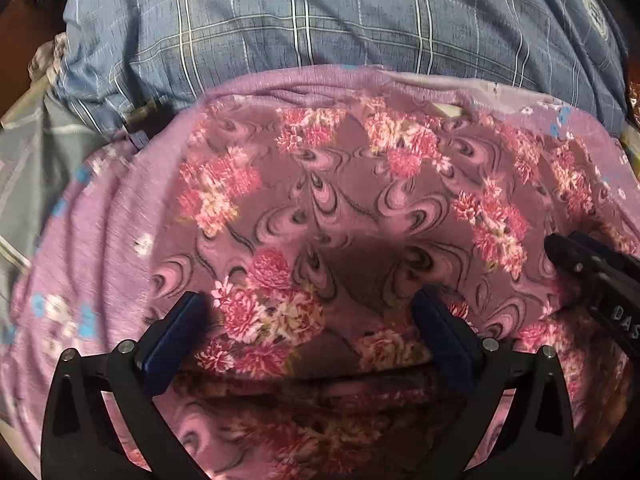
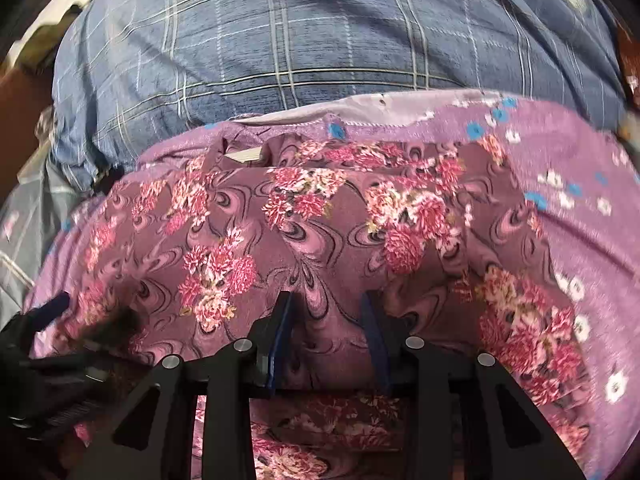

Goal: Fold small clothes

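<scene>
In rt view only: garment's white label [image 2: 244,156].

Both cameras ride on the hand-held grippers, looking steeply down and forward, close over the floral garment [image 1: 320,208]. The left view sits to the left, catching the right gripper [image 1: 560,256] at its right edge. Both share the garment, the lilac cloth [image 2: 560,152] beneath and the blue checked pillow [image 2: 320,40] beyond.
</scene>
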The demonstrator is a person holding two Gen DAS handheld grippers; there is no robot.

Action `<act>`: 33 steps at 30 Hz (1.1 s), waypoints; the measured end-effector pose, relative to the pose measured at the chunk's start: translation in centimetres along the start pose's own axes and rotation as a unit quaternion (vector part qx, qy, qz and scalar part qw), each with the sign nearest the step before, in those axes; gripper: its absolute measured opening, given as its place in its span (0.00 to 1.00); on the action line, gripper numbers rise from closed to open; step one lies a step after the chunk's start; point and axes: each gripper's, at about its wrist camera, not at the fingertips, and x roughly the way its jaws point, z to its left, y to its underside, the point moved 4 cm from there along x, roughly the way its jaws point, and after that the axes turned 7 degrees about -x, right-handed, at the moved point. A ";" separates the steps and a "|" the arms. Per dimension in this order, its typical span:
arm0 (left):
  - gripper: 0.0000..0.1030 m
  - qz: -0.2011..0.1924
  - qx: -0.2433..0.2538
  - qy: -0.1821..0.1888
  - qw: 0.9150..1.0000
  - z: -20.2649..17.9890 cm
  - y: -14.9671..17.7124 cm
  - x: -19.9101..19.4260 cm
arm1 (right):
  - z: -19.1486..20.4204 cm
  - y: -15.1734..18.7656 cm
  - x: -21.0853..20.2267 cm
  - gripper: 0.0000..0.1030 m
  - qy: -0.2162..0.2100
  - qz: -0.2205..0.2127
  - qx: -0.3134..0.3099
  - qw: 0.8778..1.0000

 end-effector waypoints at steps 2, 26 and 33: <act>1.00 0.008 -0.006 0.004 1.000 0.2 -0.4 -0.1 | 0.1 0.0 -0.1 0.36 0.000 0.000 -0.002 1.000; 1.00 0.003 -0.093 -0.007 0.996 18.3 19.3 -15.3 | -6.3 16.8 -18.7 0.63 -0.086 -0.014 0.059 0.994; 0.88 0.023 -0.074 0.041 0.996 16.1 21.1 -14.6 | -7.0 24.3 -18.6 0.66 -0.130 0.068 0.121 0.982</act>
